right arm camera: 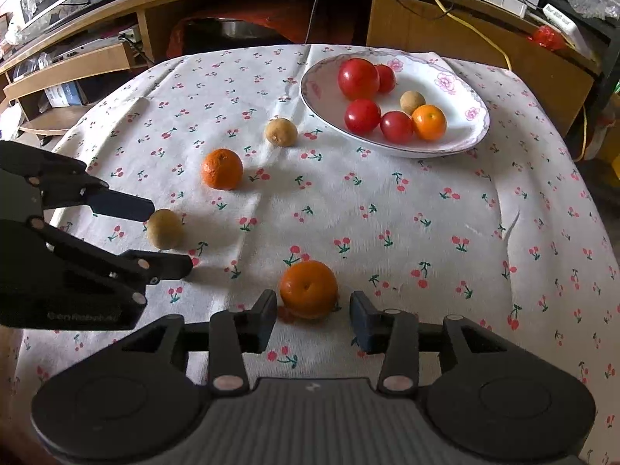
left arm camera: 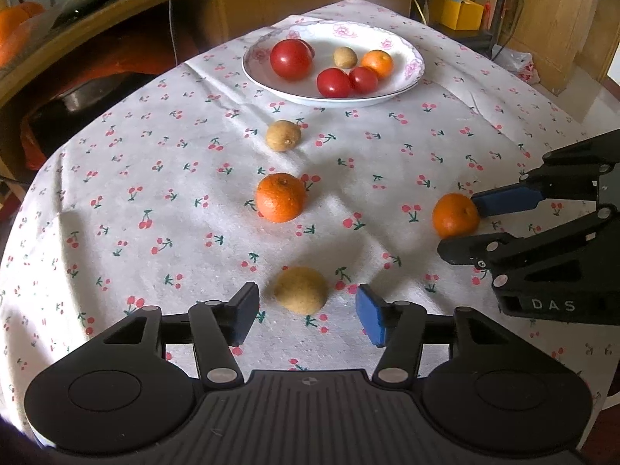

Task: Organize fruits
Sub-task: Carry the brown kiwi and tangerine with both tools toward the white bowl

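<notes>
Two grippers, both spread: the left gripper (left arm camera: 306,316) straddles a kiwi (left arm camera: 301,290) on the table (left arm camera: 116,193), the right gripper (right arm camera: 313,323) an orange (right arm camera: 309,288). Both look light, soft-skinned; pinch gently across their widest middles.

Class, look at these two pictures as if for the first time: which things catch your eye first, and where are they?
The flowered plate at the table's far end stands out, piled with red tomatoes, a small orange and a kiwi. Nearer, on the cherry-print cloth, lie loose oranges and kiwis. Each gripper has its jaws open around one: the left gripper around a kiwi, the right gripper around an orange.
</notes>
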`<action>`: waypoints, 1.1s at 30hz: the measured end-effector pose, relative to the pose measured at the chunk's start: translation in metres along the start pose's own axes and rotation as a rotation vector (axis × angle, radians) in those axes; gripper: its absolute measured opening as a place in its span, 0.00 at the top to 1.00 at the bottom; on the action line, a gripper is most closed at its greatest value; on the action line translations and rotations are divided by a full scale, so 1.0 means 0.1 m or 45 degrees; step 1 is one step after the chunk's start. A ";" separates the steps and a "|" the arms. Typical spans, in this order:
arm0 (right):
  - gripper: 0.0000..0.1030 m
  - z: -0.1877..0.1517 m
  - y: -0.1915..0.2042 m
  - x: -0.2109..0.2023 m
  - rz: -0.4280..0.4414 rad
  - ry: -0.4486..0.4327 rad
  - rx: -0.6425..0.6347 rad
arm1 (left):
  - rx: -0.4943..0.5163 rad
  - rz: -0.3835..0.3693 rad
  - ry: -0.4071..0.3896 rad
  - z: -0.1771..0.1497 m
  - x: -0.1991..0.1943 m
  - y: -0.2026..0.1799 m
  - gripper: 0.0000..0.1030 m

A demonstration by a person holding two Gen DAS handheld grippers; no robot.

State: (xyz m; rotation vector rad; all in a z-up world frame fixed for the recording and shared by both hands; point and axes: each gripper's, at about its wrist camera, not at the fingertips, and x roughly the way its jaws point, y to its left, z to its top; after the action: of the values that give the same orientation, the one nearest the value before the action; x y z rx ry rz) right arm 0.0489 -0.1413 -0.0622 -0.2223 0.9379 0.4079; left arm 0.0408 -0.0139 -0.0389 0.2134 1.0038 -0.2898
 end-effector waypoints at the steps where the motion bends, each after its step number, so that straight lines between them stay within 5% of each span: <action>1: 0.61 0.00 0.00 0.00 0.002 -0.002 0.000 | -0.003 0.001 0.001 0.00 0.00 0.00 0.39; 8: 0.61 0.01 -0.03 0.01 0.012 -0.007 0.022 | -0.017 -0.007 0.021 0.01 0.00 -0.03 0.56; 11: 0.70 0.03 -0.02 0.00 0.018 -0.004 0.023 | -0.022 0.009 0.033 0.03 -0.01 -0.04 0.64; 20: 0.70 0.04 -0.01 -0.10 -0.009 -0.023 0.025 | -0.046 0.037 0.046 0.06 -0.01 -0.08 0.64; 33: 0.70 0.21 -0.03 -0.42 -0.073 -0.103 0.055 | -0.098 0.029 -0.100 0.41 -0.30 -0.13 0.64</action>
State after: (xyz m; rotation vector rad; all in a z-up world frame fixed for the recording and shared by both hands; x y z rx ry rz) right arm 0.0434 -0.1470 -0.0159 -0.1916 0.8583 0.3410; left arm 0.0535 -0.0346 0.0075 0.1422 0.9324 -0.2363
